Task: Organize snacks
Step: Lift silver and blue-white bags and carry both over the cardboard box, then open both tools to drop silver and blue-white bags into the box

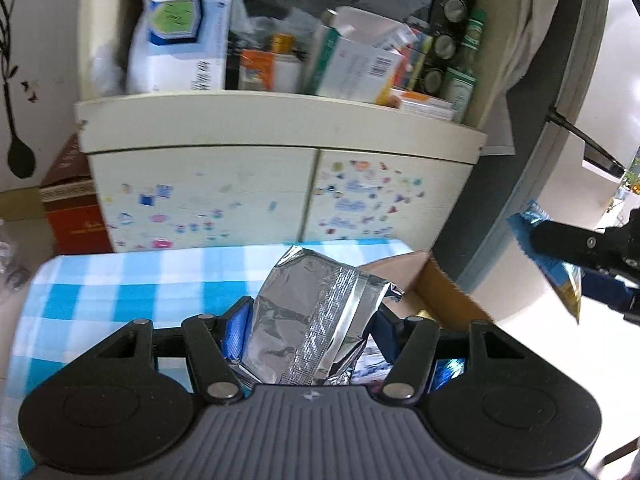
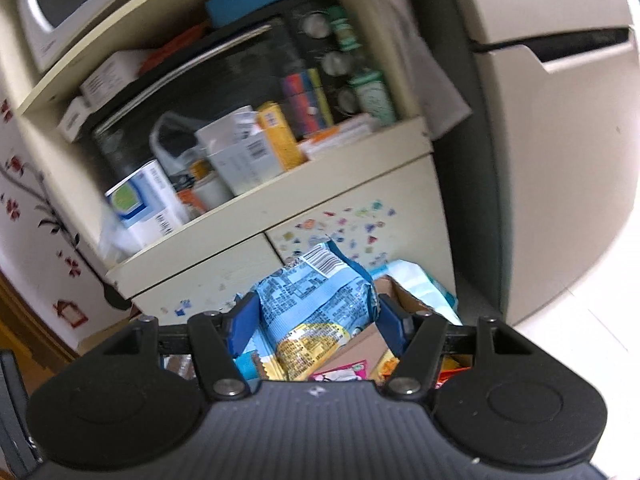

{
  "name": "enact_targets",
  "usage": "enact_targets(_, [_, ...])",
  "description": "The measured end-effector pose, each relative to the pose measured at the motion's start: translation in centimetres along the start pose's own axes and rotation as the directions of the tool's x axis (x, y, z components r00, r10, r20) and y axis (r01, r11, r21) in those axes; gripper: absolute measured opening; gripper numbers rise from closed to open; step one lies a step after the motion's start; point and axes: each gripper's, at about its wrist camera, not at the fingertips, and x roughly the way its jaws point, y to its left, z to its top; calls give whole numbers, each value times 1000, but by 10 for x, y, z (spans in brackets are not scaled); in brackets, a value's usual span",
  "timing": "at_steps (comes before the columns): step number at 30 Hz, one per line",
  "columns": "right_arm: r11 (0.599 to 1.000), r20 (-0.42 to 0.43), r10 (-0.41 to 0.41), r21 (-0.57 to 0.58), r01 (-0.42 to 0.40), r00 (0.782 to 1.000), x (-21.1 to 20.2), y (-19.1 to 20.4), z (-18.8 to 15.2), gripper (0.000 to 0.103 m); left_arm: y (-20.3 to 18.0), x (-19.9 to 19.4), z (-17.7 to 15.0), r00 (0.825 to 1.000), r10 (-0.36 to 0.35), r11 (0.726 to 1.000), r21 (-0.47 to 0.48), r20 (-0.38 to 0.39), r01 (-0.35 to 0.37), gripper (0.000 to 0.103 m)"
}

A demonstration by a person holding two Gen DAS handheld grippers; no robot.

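Two half-hidden snack packets [image 1: 316, 316] [image 2: 316, 308], blurred shelf [image 1: 280, 116].

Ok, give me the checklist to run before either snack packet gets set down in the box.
1. Left gripper clamps the silver foil packet: ok, blue pads press both its sides.
2. Right gripper clamps the blue snack packet: ok, held upright between the pads.
3. Cardboard box in reach of the left gripper: ok, it sits just right of the foil packet on the checkered cloth.
4. Box flap out of the way: cannot tell, a flap stands up near the right gripper.
5. Room left inside the box: cannot tell, other wrappers lie below but the grippers hide most of it.
6. The two grippers apart: ok.
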Motion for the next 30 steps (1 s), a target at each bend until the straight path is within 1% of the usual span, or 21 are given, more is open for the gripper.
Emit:
enact_targets(2, [999, -3, -5, 34, 6, 1000, 2, -6, 2, 64, -8, 8, 2, 1000, -15, 1000, -9, -14, 15, 67])
enact_targets(6, [992, -23, -2, 123, 5, 1000, 8, -20, 3, 64, -22, 24, 3, 999, -22, 1000, -7, -33, 21, 67])
enact_targets(9, [988, -33, -9, 152, 14, 999, 14, -26, 3, 64, -29, 35, 4, 999, -24, 1000, -11, -46, 23, 67])
enact_targets(11, [987, -33, -16, 161, 21, 999, 17, -27, 3, 66, -32, 41, 4, 998, -30, 999, -16, -56, 29, 70])
enact_targets(12, [985, -37, -18, 169, 24, 999, 20, -29, 3, 67, -33, 42, 4, 998, -30, 999, -18, -58, 29, 75])
enact_targets(13, [983, -42, -22, 179, 29, 999, 22, -30, 3, 69, -35, 41, 4, 998, -30, 999, -19, -50, 29, 81])
enact_targets(14, [981, -50, -28, 189, 37, 998, 24, -31, 3, 77, -36, 38, 4, 999, -25, 1000, -18, -37, 25, 84])
enact_targets(16, [977, -55, -24, 210, 35, 998, 25, -34, 2, 78, -40, 32, 6, 1000, -14, 1000, -9, -17, 14, 94])
enact_targets(19, [975, -54, -19, 222, 31, 998, 24, -35, 3, 80, -42, 23, 8, 1000, -21, 1000, 8, -8, 21, 95])
enact_targets(23, [977, -45, -31, 212, 40, 999, 19, -35, 4, 80, -42, 7, 7, 1000, 7, 1000, 22, -7, -7, 99])
enact_targets(27, [981, -50, -33, 192, 42, 998, 16, -32, 3, 81, -39, -5, 0, 998, 45, 999, 29, -41, -44, 99])
enact_targets(30, [986, -58, -56, 154, 65, 997, 13, -28, 1, 83, -35, -13, -7, 996, 58, 998, 13, -71, -58, 99])
